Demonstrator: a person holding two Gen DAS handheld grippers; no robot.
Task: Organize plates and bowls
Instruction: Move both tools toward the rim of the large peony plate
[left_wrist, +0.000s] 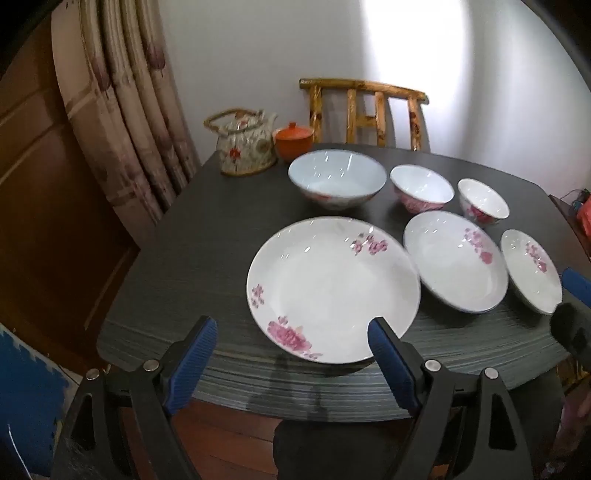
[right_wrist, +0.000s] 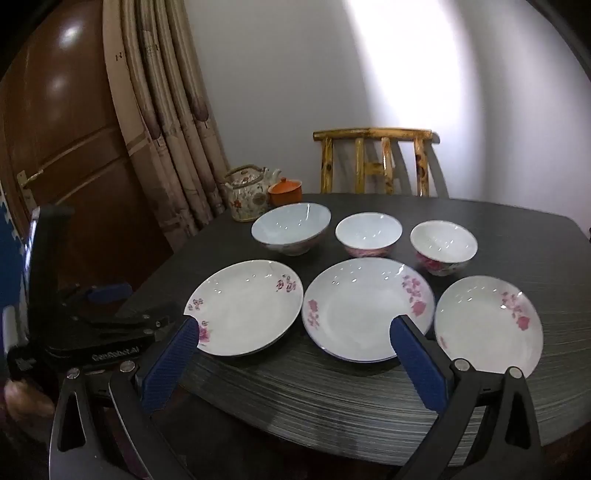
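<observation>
Three white plates with pink flowers lie in a front row on the dark table (right_wrist: 332, 391): a large plate (left_wrist: 332, 291) (right_wrist: 245, 308), a medium plate (left_wrist: 454, 262) (right_wrist: 365, 308) and a small plate (left_wrist: 530, 269) (right_wrist: 487, 325). Behind them stand a large bowl (left_wrist: 336, 181) (right_wrist: 290, 227), a medium bowl (left_wrist: 421, 188) (right_wrist: 367, 232) and a small bowl (left_wrist: 482, 201) (right_wrist: 443, 245). My left gripper (left_wrist: 293, 332) is open and empty at the table's near edge, before the large plate. My right gripper (right_wrist: 295, 334) is open and empty, before the medium plate.
A flowered teapot (left_wrist: 245, 147) and an orange lidded pot (left_wrist: 293, 142) stand at the table's back left. A bamboo chair (right_wrist: 373, 162) is behind the table. Curtains (left_wrist: 125, 110) and a wooden door (right_wrist: 66, 129) are to the left.
</observation>
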